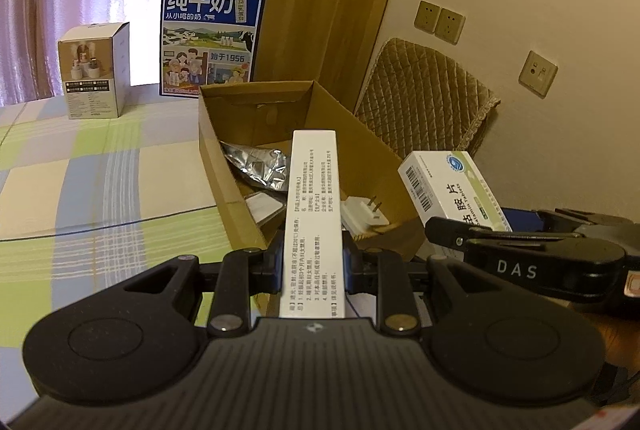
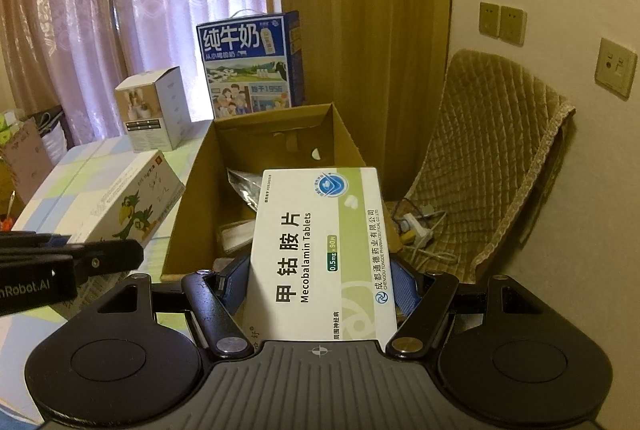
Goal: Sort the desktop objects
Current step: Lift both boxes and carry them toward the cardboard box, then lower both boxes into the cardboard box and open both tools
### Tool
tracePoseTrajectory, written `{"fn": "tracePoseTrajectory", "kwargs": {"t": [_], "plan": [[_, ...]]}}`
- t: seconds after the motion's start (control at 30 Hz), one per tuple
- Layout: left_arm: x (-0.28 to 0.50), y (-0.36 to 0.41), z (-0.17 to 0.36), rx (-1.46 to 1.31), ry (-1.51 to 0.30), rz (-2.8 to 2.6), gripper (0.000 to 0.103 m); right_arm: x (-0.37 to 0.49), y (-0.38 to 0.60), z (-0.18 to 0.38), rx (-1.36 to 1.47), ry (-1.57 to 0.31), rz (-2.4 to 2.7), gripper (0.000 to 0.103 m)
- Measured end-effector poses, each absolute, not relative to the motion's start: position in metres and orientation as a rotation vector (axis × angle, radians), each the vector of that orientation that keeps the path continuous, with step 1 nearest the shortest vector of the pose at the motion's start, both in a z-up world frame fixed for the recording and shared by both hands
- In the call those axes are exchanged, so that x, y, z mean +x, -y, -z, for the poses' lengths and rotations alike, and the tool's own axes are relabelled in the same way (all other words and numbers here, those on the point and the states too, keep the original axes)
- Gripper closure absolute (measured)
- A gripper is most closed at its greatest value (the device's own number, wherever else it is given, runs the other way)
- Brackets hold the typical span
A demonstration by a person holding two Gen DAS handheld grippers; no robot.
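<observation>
Your left gripper (image 1: 313,262) pinches a narrow white box (image 1: 314,214) edgewise; your right gripper (image 2: 320,294) clamps a tablet box (image 2: 320,250). Both hang at the cardboard box (image 2: 192,198) near edge. Release early and they'll catch the rim and fall outside.

I see a checked tablecloth (image 1: 100,166), on it an open cardboard box (image 1: 224,166), a milk carton (image 1: 212,38), a small white box (image 1: 94,74)
</observation>
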State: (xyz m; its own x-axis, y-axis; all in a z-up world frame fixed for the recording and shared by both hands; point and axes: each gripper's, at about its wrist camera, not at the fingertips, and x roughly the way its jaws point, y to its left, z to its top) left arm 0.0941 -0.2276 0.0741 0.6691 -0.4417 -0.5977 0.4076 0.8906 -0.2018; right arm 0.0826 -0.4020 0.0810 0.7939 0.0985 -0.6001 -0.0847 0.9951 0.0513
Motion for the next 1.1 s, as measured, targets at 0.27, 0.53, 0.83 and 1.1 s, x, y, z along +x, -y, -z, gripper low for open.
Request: {"fn": "tracePoseTrajectory", "kwargs": {"t": [0.27, 0.53, 0.83, 1.1], "plan": [[0.119, 0.233, -0.076, -0.078, -0.681, 0.467, 0.082, 0.111, 0.403, -0.087, 0.004, -0.629, -0.115, 0.035], [0.155, 0.245, -0.075, -0.109, -0.68, 0.461, 0.082, 0.149, 0.408, -0.087, 0.028, -0.633, -0.127, 0.035], [0.196, 0.255, -0.056, -0.149, -0.684, 0.451, 0.07, 0.178, 0.416, -0.073, 0.039, -0.655, -0.114, 0.035], [0.195, 0.233, -0.044, -0.189, -0.693, 0.41, 0.064, 0.189, 0.409, -0.058, 0.051, -0.682, -0.133, 0.035]]}}
